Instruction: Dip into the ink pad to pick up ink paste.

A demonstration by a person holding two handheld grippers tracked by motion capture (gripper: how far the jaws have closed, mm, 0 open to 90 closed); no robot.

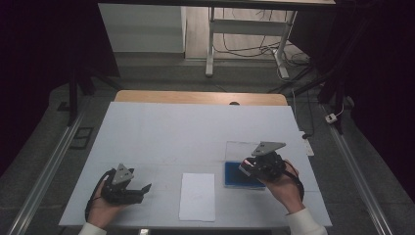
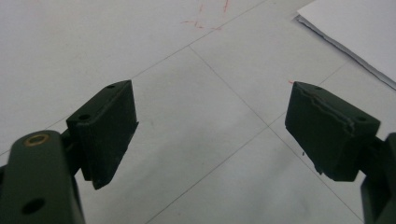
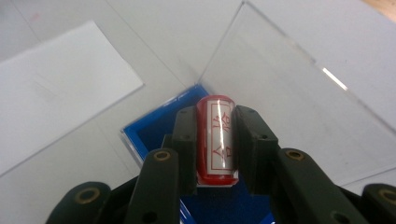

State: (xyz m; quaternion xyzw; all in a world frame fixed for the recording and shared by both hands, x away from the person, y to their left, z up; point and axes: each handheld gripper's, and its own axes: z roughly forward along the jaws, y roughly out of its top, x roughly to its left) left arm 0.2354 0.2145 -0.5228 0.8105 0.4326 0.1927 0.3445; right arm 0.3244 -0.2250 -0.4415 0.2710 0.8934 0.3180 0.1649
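Note:
A red cylindrical stamp (image 3: 216,140) with a white label of red characters sits clamped between the jaws of my right gripper (image 3: 215,125). It hangs over a shallow blue box (image 3: 154,128) whose clear lid (image 3: 299,98) lies open on the table beyond. In the high view the right gripper (image 1: 250,169) hovers over the blue box (image 1: 235,175) at front right. A white sheet of paper (image 1: 197,196) lies at front centre. My left gripper (image 1: 142,190) rests low at front left, jaws wide apart, with bare table between its fingers (image 2: 109,130).
The white table top (image 1: 186,132) reaches back to a wooden strip (image 1: 195,97). The paper's corner (image 2: 355,32) lies beyond the left jaws. Faint red marks (image 2: 203,18) and thin lines cross the surface. Desk legs and cables (image 1: 254,46) stand on the floor behind.

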